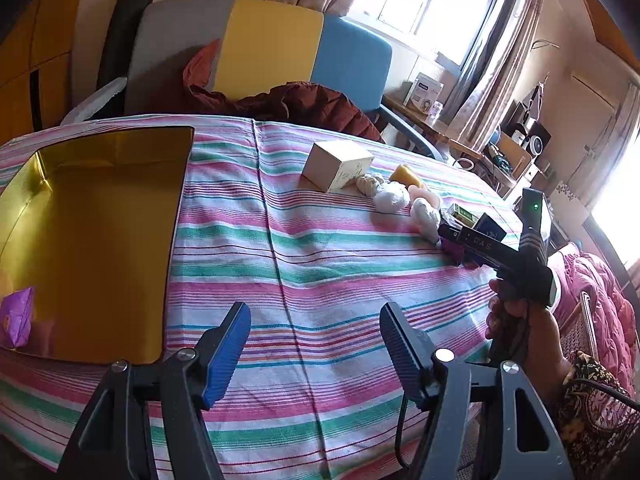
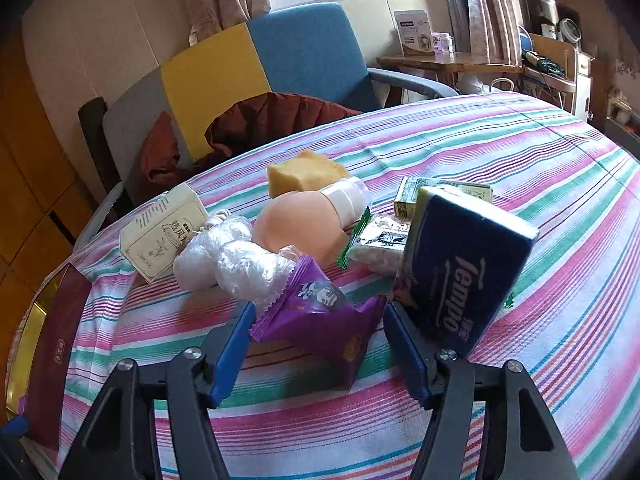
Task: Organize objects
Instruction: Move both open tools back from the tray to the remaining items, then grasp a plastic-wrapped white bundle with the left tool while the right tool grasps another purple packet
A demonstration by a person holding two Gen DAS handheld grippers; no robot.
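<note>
Purple snack packet: lies on the striped cloth between the blue pads of the right gripper; the tongs stand apart around it, whether they touch it cannot be told.
Tempo tissue pack: blue, tilted on edge, just beside the right pad.
Pile behind: two plastic-wrapped white bundles, a peach rounded object, a yellow sponge, a green-edged sachet, a green-and-cream small box, a cream printed box.
Left gripper: tongs apart, nothing between them, over bare striped cloth.
Gold tray: left of the left gripper, with another purple packet in its near corner.
Right hand: grips the handle by the pile.
Background: an armchair with grey, yellow and blue panels.
</note>
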